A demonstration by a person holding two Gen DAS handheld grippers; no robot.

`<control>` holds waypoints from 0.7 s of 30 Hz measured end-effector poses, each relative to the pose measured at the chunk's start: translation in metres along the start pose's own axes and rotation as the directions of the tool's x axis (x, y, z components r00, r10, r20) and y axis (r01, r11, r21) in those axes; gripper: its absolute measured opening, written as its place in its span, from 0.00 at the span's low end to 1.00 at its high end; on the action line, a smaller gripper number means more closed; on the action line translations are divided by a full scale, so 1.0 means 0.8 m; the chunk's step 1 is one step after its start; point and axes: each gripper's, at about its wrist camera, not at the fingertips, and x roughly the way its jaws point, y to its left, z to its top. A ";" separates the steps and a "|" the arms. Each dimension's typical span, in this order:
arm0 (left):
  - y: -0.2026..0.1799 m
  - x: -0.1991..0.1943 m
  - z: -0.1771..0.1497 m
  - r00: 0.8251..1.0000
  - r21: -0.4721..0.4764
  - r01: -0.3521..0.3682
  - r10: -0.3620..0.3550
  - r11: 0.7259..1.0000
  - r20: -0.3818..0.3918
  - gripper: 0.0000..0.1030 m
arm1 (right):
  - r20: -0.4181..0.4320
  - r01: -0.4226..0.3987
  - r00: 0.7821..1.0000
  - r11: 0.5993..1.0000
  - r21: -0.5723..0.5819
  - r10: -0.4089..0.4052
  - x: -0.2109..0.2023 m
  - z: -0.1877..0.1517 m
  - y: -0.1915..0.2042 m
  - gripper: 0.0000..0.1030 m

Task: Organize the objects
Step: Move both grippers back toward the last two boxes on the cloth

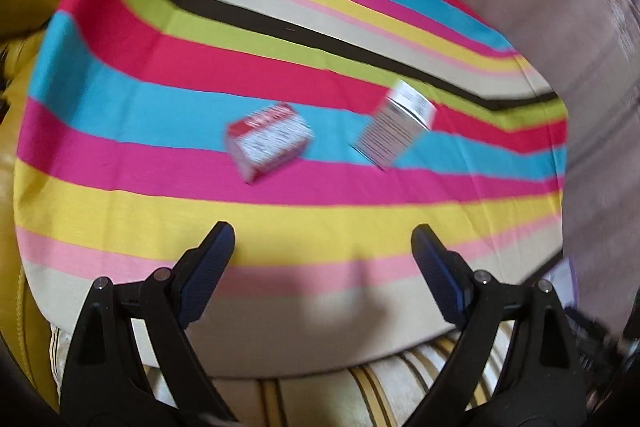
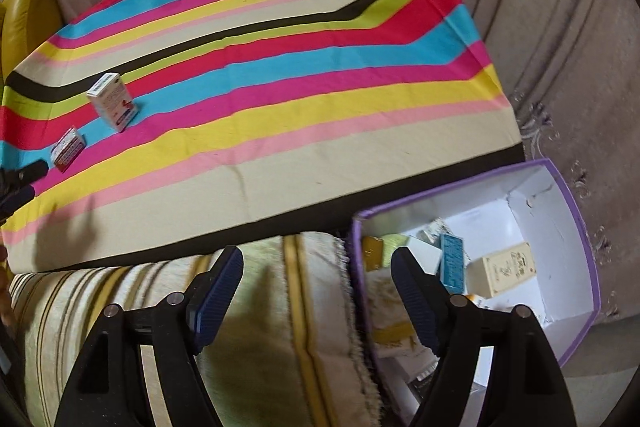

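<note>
Two small cartons, a red-and-white box point(image 1: 269, 141) at frame centre and a white box point(image 1: 394, 121) to its right, are left on the striped cloth point(image 1: 160, 195) to be collected by the spread-fingered left gripper point(image 1: 323, 247), while the right gripper point(image 2: 318, 277), also spread and empty, is held beside the purple-rimmed bin point(image 2: 576, 211) at lower right.

We see a cloth point(image 2: 280, 115) striped red, blue, magenta, yellow, pink, cream, black and lime; a red-and-white box point(image 1: 269, 141); a white box point(image 2: 113, 101) with blue trim; a purple-rimmed white bin point(image 2: 576, 227).

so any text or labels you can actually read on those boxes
None can be read.
red and white box: print blurred.
white box: print and a barcode-like patch, too small.
cream box and blue box in the purple bin: marks illegible.
</note>
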 end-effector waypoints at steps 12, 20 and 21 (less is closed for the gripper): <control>0.030 0.041 0.043 0.993 -0.230 -0.103 0.113 0.968 0.027 0.89 | 0.022 -0.060 0.998 0.993 -0.105 0.062 0.004 0.023 0.059 0.76; 0.013 0.091 0.057 0.962 -0.178 -0.270 0.271 0.946 -0.020 0.89 | 0.071 -0.106 0.990 0.972 -0.210 0.124 0.004 0.054 0.104 0.80; 0.010 0.099 0.057 0.959 -0.155 -0.283 0.282 0.947 -0.031 0.84 | 0.075 -0.116 0.988 0.966 -0.230 0.136 0.006 0.059 0.112 0.80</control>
